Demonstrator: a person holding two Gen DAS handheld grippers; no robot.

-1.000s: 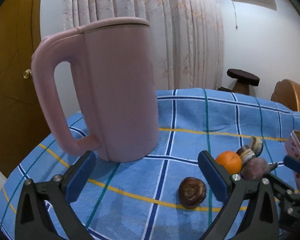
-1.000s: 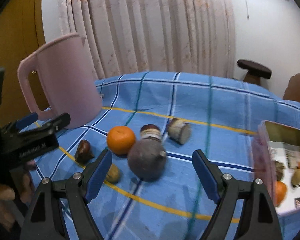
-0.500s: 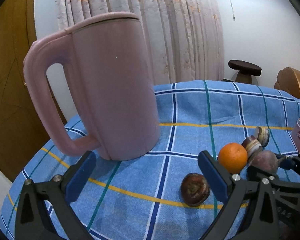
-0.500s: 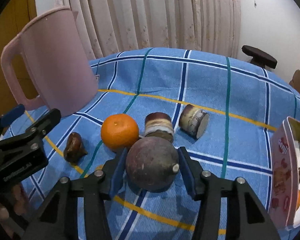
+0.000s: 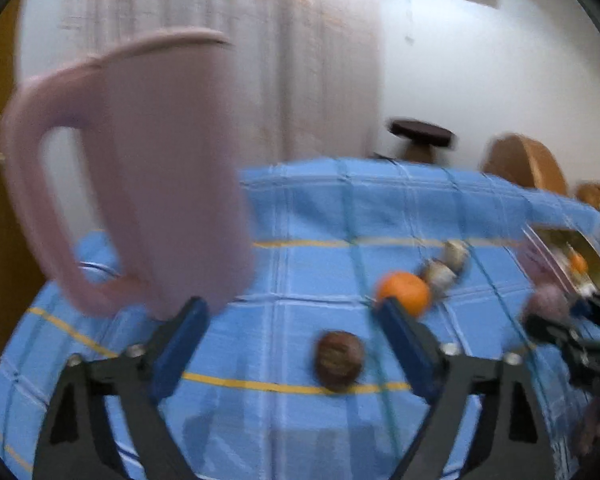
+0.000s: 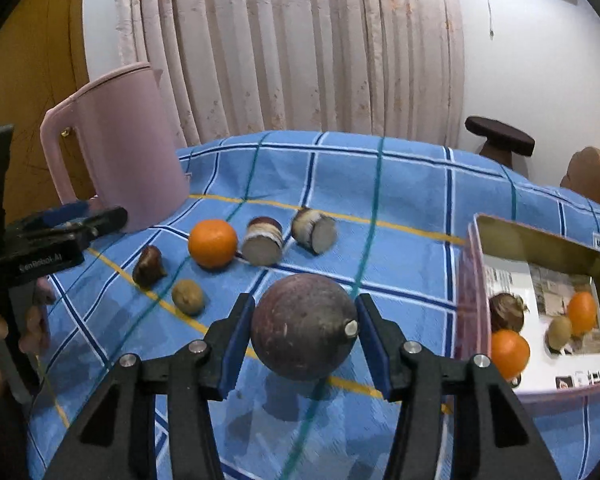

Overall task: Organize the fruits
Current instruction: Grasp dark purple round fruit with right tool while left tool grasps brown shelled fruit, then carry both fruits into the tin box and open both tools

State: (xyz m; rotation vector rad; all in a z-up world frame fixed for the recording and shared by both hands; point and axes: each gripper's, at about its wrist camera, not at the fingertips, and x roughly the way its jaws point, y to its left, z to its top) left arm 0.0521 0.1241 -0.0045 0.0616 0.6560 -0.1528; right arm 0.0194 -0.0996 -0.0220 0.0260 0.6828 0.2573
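The right tool (image 6: 305, 334) held a dark round fruit (image 6: 303, 326) above the table (image 6: 400, 208), beside the tin box (image 6: 540, 240). The left tool (image 5: 292, 336) stood wide, holding nothing.

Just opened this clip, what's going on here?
A person is sorting fruit on a table with a blue checked cloth, one hand-held gripper per hand. The right hand-held gripper is shut on a round dark purple fruit, which looks lifted off the cloth beside the open tin that already holds several fruits. The left hand-held gripper is open and empty near the pink jug. An orange, a small brown fruit and some other pieces are not yet in the tin.
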